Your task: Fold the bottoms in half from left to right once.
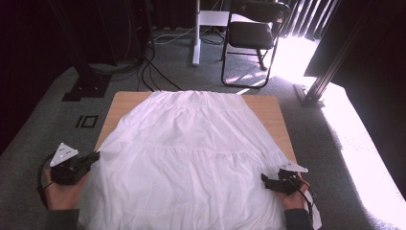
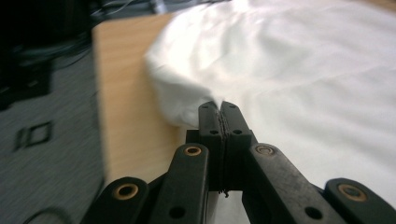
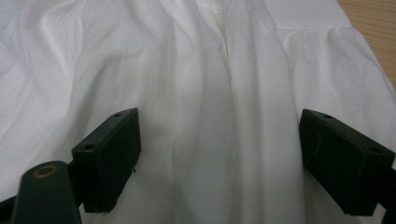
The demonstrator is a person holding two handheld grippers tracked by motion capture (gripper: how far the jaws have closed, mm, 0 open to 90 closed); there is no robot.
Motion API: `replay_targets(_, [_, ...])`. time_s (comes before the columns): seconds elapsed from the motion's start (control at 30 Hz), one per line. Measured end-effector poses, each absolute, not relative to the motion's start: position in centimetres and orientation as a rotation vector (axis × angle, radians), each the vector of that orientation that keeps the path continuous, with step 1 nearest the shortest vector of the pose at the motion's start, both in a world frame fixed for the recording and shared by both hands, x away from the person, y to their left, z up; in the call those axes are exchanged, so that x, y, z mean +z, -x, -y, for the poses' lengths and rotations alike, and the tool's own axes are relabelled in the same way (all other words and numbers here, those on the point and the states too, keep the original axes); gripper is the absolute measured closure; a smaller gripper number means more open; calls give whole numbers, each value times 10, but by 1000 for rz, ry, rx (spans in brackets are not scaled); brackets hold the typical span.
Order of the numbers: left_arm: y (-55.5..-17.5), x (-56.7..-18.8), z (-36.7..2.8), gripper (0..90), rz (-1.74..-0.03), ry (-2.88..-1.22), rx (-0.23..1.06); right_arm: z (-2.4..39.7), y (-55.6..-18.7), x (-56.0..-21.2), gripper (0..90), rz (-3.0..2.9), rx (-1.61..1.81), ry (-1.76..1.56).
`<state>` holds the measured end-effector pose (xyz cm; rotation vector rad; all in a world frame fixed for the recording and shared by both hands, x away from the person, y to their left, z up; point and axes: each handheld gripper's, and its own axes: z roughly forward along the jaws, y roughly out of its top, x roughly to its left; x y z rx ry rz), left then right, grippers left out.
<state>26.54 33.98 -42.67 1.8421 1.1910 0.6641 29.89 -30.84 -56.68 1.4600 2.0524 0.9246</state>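
A white skirt lies spread over a wooden desk, covering most of it; the narrow waist end reaches the far edge, and the wide hem hangs over the near edge toward the person. Bare wood shows at the far left and far right corners.

The left claw sits at the skirt's left edge, held in the person's left hand. In the left gripper view its 2 jaws are pressed together with a pinch of the white cloth caught at their tips, the fabric lifted into a small ridge beside the bare desk.

The right claw is at the skirt's right side near the hem, held in the right hand. In the right gripper view its jaws stand wide apart, with folds of the skirt lying between them; whether they touch the cloth cannot be told.

Beyond the desk, a black chair stands on grey carpet, with cables trailing nearby.
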Motion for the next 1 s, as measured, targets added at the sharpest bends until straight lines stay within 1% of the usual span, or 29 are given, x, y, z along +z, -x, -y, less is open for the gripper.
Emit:
replay_targets(0.3, [-290, -400, -262, 900, -918, -1892, 522, 308, -299, -567, 144, -2053, 926, -1459])
replay_targets(0.53, [-310, -381, -184, 900, -707, -1950, 421, 308, -299, -567, 144, -2053, 926, -1459])
replay_targets(0.67, [-319, -369, -127, 900, -560, -1986, 362, 308, -299, -567, 144, -2054, 926, -1460])
replay_targets(0.8, [-326, -359, -60, 900, -424, -2011, 303, 308, -299, -567, 144, -2053, 926, -1459])
replay_targets(0.9, [-329, -364, -7, 900, -342, -2059, 253, 308, -299, -567, 144, -2053, 926, -1459])
replay_targets(1.0, [-333, -383, 34, 900, -309, -2134, 183, 308, -299, -567, 144, -2053, 926, -1459])
